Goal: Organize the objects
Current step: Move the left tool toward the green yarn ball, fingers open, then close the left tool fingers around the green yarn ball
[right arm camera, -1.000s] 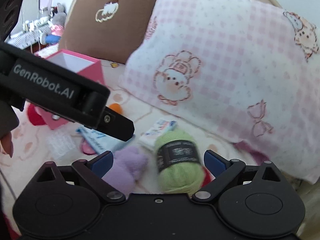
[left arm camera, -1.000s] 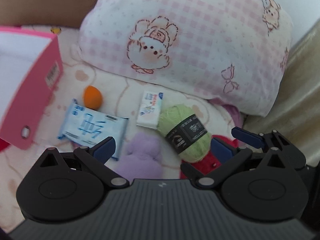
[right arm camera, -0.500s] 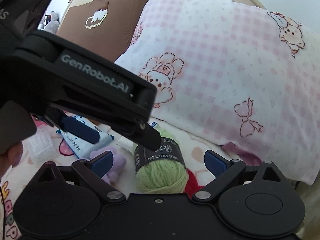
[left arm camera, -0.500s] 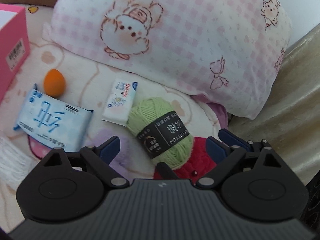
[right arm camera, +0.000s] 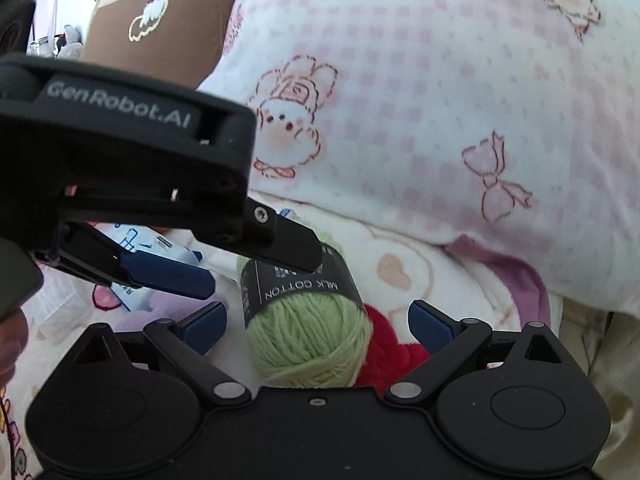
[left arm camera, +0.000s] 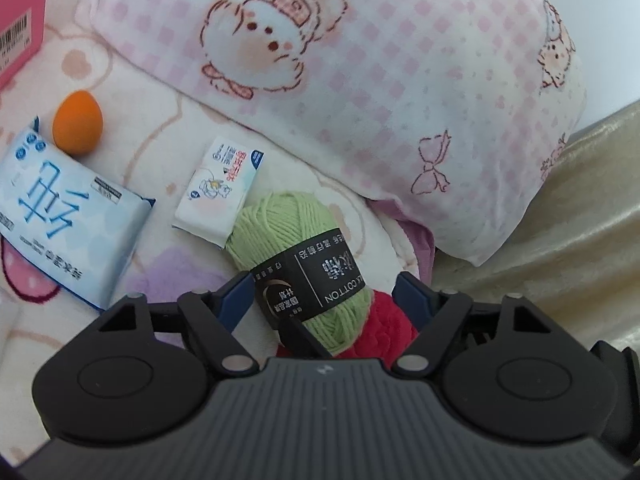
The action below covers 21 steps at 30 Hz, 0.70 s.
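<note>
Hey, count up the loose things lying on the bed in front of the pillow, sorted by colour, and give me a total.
Green: 1, the yarn ball
Orange: 1, the egg-shaped sponge
Blue and white: 2, the large tissue pack and the small tissue pack
Purple: 1, the plush item
Red: 1, the knitted item
Total: 6
</note>
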Each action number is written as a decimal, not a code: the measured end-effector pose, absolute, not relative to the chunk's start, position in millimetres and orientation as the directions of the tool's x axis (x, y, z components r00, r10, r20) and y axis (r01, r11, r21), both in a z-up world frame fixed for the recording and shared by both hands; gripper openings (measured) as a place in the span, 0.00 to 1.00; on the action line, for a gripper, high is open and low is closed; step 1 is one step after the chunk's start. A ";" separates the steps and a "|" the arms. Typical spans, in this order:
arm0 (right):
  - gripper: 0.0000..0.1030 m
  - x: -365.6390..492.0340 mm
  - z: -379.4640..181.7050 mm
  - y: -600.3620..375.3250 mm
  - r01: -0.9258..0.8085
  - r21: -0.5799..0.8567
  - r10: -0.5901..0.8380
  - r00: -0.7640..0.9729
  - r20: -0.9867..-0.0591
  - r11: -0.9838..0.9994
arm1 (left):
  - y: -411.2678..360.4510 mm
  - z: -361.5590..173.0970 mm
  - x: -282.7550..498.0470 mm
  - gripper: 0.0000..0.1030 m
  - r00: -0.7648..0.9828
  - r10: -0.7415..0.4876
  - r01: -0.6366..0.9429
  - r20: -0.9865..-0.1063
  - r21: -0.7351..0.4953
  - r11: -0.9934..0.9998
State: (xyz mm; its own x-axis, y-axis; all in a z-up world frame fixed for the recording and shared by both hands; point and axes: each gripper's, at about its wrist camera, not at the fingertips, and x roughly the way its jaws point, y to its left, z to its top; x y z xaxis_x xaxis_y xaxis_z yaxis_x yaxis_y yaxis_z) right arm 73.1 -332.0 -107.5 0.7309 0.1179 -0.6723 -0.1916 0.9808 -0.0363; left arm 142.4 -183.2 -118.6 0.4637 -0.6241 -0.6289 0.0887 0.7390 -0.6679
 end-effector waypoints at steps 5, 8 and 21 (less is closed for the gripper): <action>0.95 75.8 -112.4 -332.7 -0.195 -0.004 0.136 0.694 -0.707 0.981 | -186.0 -134.3 145.8 0.68 0.442 -0.652 0.089 -0.616 -0.693 0.715; 0.92 79.4 -116.8 -333.4 -0.197 0.010 0.143 0.676 -0.723 0.980 | -186.4 -141.0 146.0 0.68 0.441 -0.650 0.087 -0.619 -0.691 0.717; 0.72 94.4 -129.7 -335.2 -0.192 0.010 0.137 0.660 -0.739 0.981 | -193.4 -156.2 148.4 0.67 0.442 -0.640 0.106 -0.628 -0.672 0.733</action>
State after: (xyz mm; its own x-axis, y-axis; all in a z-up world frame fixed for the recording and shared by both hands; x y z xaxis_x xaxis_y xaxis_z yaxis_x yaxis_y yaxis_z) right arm 94.4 -335.2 -129.7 0.6597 0.1369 -0.7389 -0.1923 0.9813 0.0101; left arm 148.4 -193.4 -156.2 0.4425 -0.6401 -0.6281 0.1060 0.7328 -0.6721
